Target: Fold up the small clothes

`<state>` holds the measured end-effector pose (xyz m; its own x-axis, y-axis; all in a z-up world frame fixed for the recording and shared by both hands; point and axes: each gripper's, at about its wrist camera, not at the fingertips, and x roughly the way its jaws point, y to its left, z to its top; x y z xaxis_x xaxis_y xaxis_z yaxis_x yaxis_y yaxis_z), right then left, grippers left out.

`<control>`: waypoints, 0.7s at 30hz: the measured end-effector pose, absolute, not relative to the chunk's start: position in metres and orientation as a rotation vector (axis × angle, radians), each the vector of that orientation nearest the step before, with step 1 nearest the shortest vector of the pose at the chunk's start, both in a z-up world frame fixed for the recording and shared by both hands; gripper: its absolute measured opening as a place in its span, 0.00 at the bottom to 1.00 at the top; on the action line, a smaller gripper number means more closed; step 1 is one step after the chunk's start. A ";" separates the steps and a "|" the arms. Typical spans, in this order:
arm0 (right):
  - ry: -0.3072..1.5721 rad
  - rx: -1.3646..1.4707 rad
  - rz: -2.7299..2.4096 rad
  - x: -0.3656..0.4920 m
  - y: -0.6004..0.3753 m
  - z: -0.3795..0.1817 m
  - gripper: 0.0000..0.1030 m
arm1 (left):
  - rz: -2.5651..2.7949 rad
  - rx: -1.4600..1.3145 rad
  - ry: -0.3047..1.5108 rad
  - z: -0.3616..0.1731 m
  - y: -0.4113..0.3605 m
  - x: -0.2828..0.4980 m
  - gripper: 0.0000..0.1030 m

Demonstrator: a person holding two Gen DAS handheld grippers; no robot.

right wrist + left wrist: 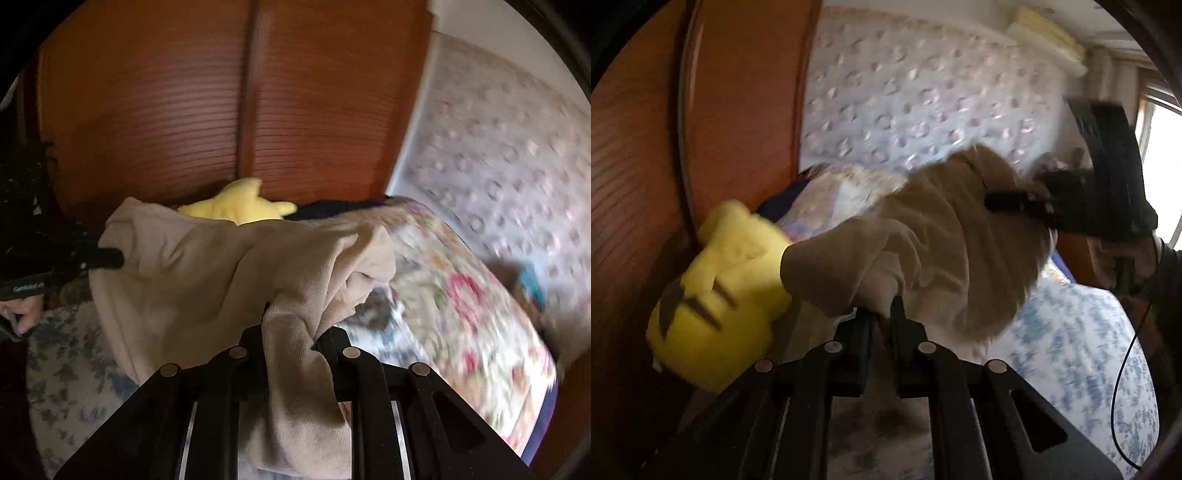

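Left wrist view: one beige garment [923, 236] is hanging stretched between two claws above the bed [1082, 350], the left claw [882, 314] pinching one edge, the right claw [291, 332] clamping a bunched corner. Judged risk: the thin pinches are slipping under tension, dropping the cloth. One yellow plush toy [720, 295] is lying beyond.

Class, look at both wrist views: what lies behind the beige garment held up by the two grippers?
Behind the beige garment a yellow plush toy pokes out before the wooden louvred doors. The toy's lower part and the bedding beneath stay covered.
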<state>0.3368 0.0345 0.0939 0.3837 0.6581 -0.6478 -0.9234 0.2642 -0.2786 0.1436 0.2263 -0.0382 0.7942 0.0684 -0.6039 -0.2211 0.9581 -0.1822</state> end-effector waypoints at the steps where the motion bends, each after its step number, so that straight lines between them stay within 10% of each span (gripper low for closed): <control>1: 0.446 -0.709 1.122 0.338 0.052 0.089 0.17 | 0.169 -0.261 0.650 -0.046 0.231 0.145 0.10; 13: 0.503 -0.690 1.115 0.377 0.153 0.055 0.25 | 0.243 -0.275 0.706 -0.076 0.245 0.140 0.10; 16: 0.526 -0.601 1.059 0.380 0.142 0.054 0.48 | 0.274 -0.232 0.700 -0.076 0.244 0.136 0.18; 21: 0.536 -0.483 0.992 0.353 0.103 0.049 0.48 | 0.261 -0.187 0.621 -0.058 0.234 0.119 0.47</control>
<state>0.3533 0.1027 0.0488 0.4396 0.6474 -0.6226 -0.8755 0.4637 -0.1360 0.1186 0.2344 -0.0579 0.7822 0.1845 -0.5951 -0.2963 0.9504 -0.0947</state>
